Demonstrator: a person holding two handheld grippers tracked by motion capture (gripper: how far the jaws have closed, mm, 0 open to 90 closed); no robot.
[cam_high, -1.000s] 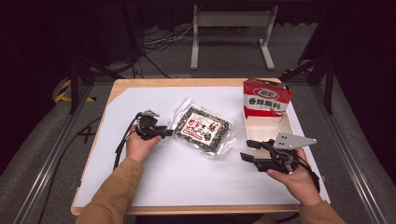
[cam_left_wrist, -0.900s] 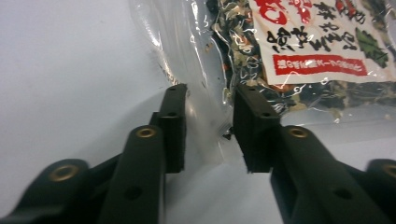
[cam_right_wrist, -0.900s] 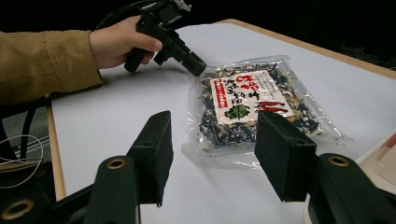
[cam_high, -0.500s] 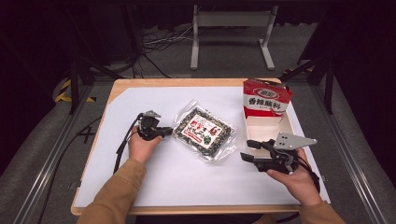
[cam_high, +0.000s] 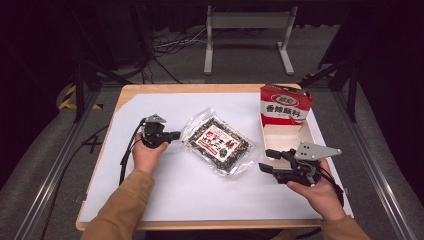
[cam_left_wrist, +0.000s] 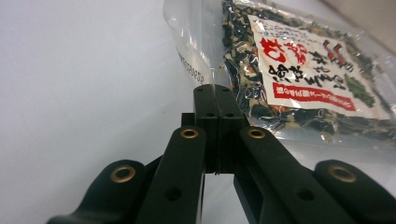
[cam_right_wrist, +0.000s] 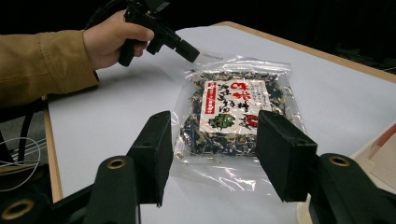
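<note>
A clear bag of dark dried flakes with a red and white label (cam_high: 217, 145) lies on the white sheet in mid table. My left gripper (cam_high: 177, 135) lies level at the bag's left corner, its jaws shut on the clear plastic edge; in the left gripper view the gripper (cam_left_wrist: 214, 91) pinches the film just short of the bag's label (cam_left_wrist: 303, 70). My right gripper (cam_high: 265, 160) hovers open to the right of the bag, apart from it. In the right gripper view its jaws (cam_right_wrist: 215, 126) frame the bag (cam_right_wrist: 229, 107), with the left gripper (cam_right_wrist: 189, 51) beyond.
A red and white carton (cam_high: 285, 107) stands open at the right, its flap up and white inside showing, just behind my right gripper. The white sheet (cam_high: 150, 200) covers the wooden table top. Cables trail off the table's left edge.
The bag has turned a little and its left corner now sits between the left jaws, which have closed on it. The right gripper has not moved.
</note>
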